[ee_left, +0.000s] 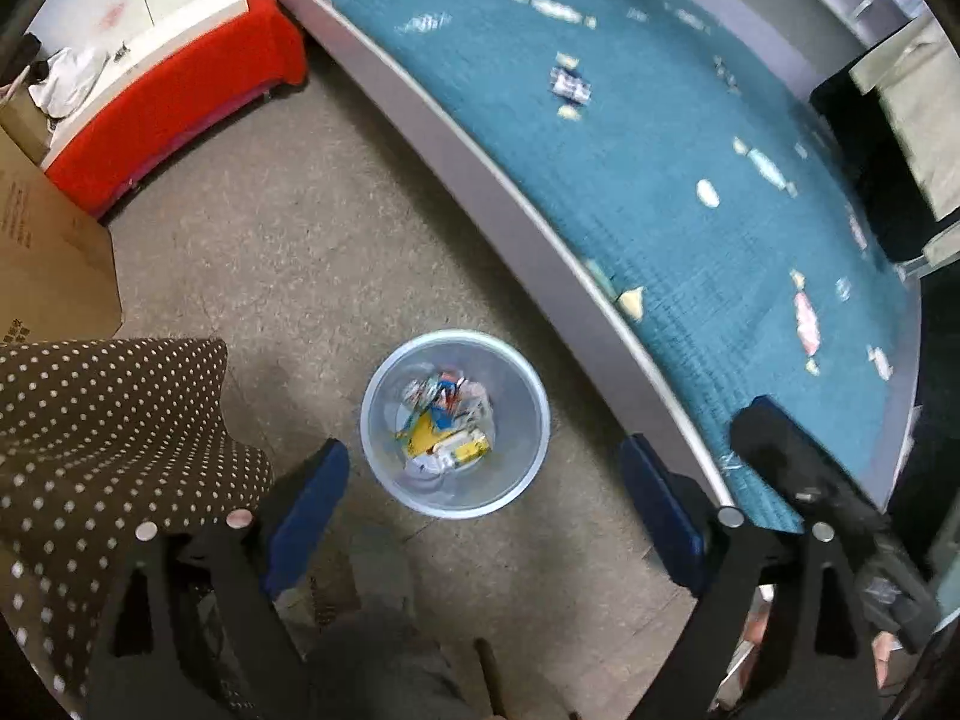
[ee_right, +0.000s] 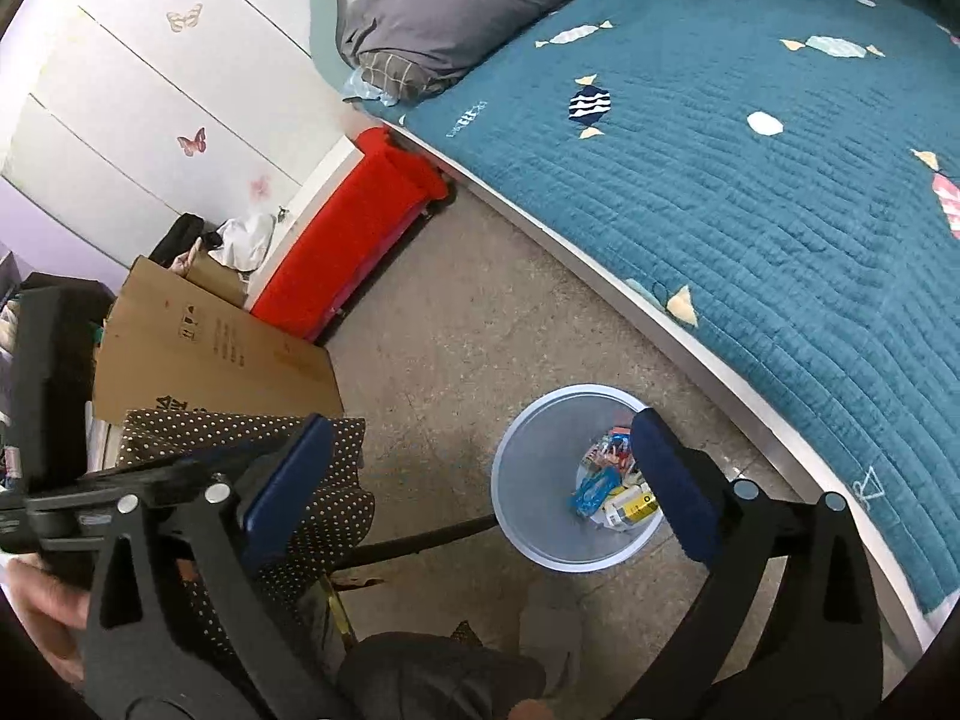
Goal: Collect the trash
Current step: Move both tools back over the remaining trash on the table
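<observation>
left claw (ee_left: 483,516): black arms | blue pads (ee_left: 309,513) | silver screws; right claw (ee_right: 480,483): same

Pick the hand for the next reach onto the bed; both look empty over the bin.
Right, probably. The right gripper is open and empty, and the left wrist view shows it over the quilt edge. The left gripper, also open, hangs over the bin, farther from the quilt.

Even indoor light, soft shadows; left view motion-blurred, right sharper; strong fisheye bending, dark corners
</observation>
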The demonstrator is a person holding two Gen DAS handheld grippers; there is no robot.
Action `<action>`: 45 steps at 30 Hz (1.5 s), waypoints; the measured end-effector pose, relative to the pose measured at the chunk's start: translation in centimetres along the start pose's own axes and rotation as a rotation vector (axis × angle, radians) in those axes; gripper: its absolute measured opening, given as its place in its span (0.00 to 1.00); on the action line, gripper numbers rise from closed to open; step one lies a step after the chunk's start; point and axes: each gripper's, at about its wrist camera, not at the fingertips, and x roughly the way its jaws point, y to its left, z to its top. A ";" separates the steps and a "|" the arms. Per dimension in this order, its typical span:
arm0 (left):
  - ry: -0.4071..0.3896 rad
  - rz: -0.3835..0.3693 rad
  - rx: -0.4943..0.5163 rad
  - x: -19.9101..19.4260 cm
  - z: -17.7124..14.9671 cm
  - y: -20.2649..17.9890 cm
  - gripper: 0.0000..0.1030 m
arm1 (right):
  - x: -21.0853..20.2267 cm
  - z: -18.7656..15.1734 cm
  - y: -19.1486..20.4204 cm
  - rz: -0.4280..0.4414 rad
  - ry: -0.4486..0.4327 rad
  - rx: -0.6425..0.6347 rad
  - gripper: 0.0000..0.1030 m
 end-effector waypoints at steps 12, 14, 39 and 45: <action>-0.262 0.024 -0.005 -11.5 -4.1 1.2 0.90 | -5.9 -0.8 6.5 0.026 -0.081 -0.100 0.94; -0.298 0.031 -0.010 -13.5 -5.1 1.9 0.91 | -7.2 -1.1 8.3 0.039 -0.096 -0.128 0.94; -0.575 0.188 -0.246 -26.8 -19.4 18.5 0.92 | -8.0 -8.5 30.5 0.163 -0.030 -0.593 0.94; -0.538 0.207 -0.388 -25.5 -21.4 25.3 0.92 | -3.3 -10.6 34.7 0.172 0.049 -0.698 0.94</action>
